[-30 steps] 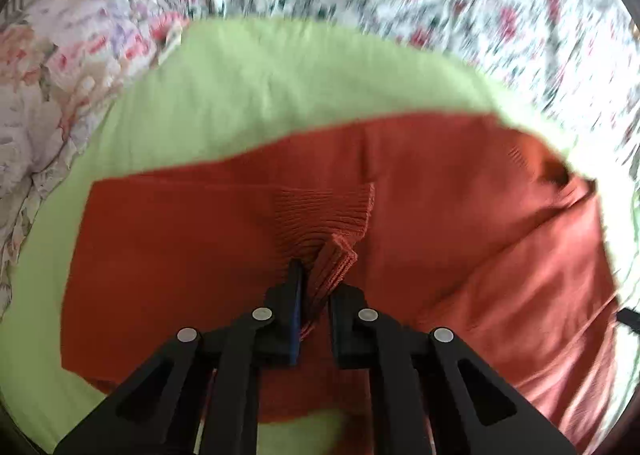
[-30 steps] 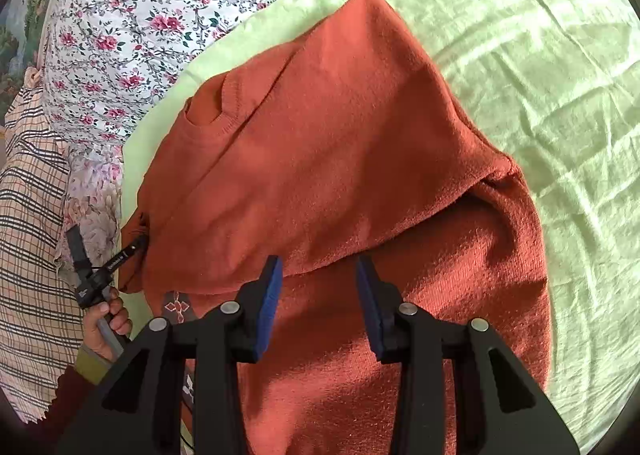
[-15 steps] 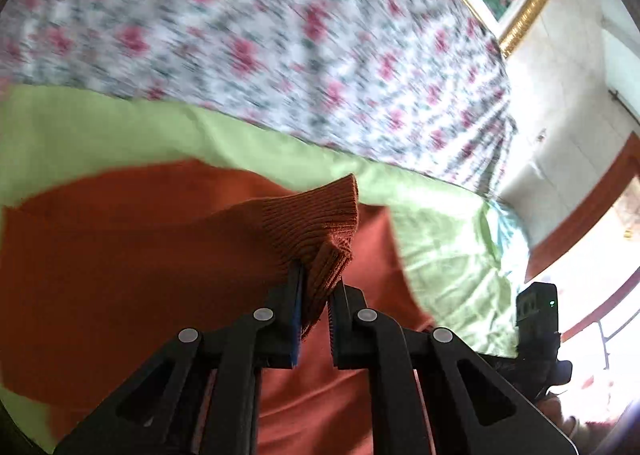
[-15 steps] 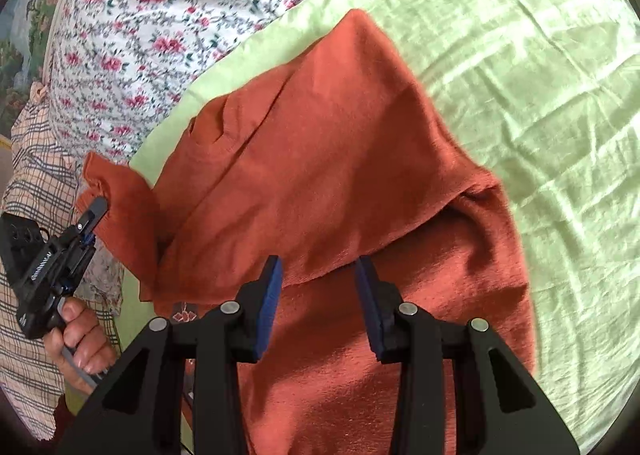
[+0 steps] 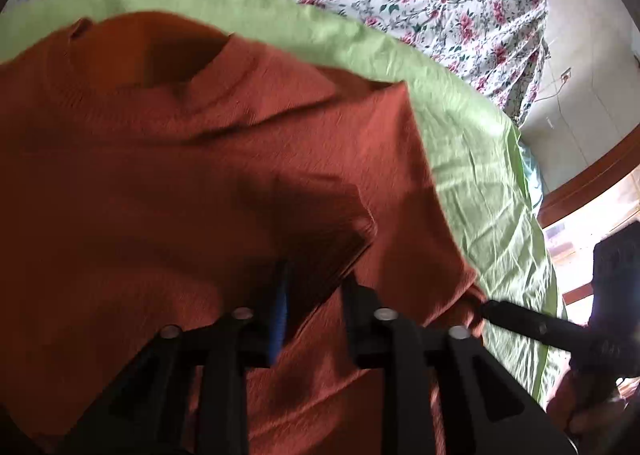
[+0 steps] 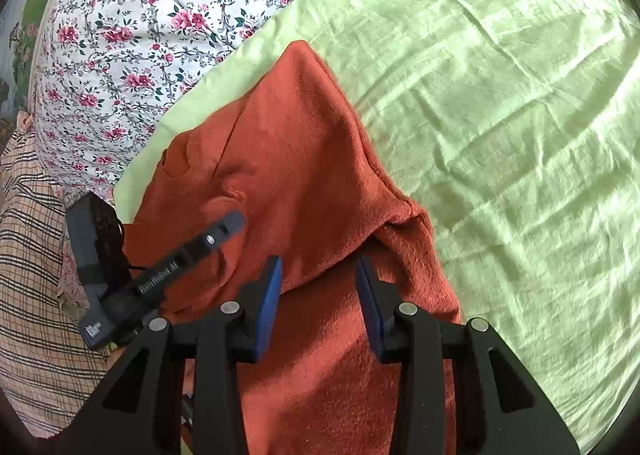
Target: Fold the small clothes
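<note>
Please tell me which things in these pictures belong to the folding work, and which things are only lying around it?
Part of the job:
- orange sweater, partly folded
- left gripper, fingers opening, sleeve cuff between them
- right gripper, open above the sweater
- green sheet, the work surface

Only lying about:
- floral quilt
- plaid cloth

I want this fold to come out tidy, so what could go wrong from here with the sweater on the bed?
1. The left tool is opening with the sleeve cuff between its fingers; the cuff could slip and leave the folded sleeve bunched.
2. The orange sweater is already rumpled near the collar, so creases may get folded in.
3. The right tool hovers open close by; the tools could collide.
</note>
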`<action>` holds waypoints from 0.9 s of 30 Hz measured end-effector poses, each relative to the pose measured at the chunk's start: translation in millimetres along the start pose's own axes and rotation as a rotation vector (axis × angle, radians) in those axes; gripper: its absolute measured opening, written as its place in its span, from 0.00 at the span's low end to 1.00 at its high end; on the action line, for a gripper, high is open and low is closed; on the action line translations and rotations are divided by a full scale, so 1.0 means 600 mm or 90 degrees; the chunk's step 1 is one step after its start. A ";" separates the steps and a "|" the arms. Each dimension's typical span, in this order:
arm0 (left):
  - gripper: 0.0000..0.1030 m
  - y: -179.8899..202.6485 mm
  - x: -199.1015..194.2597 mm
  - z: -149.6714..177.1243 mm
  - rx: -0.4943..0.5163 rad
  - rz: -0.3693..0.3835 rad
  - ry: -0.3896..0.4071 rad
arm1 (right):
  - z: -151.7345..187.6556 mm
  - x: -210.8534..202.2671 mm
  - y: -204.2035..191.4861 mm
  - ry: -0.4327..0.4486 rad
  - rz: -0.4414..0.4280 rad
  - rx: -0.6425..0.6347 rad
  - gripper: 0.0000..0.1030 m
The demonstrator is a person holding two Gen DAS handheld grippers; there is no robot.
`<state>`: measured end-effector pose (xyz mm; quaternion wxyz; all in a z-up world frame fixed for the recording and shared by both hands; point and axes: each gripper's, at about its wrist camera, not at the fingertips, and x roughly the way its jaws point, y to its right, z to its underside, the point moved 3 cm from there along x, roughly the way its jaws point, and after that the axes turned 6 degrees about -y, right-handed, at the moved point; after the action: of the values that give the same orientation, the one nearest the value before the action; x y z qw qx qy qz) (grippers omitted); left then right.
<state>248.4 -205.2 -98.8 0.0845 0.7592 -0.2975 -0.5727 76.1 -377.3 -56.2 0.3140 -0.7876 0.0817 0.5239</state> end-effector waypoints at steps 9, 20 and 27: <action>0.44 -0.118 -0.171 0.126 -0.075 -0.121 0.062 | -0.020 0.061 -0.047 -0.011 -0.014 -0.034 0.49; 0.45 -0.344 -0.276 0.209 -0.299 -0.256 0.124 | -0.049 0.148 -0.075 -0.007 -0.012 -0.027 0.53; 0.45 -0.351 -0.286 0.210 -0.291 -0.262 0.130 | -0.074 0.110 -0.142 0.005 -0.090 -0.072 0.09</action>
<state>178.6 86.1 -98.4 0.1642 0.8183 0.0086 -0.5508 178.4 -322.6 -68.3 0.3051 -0.8098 -0.0025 0.5012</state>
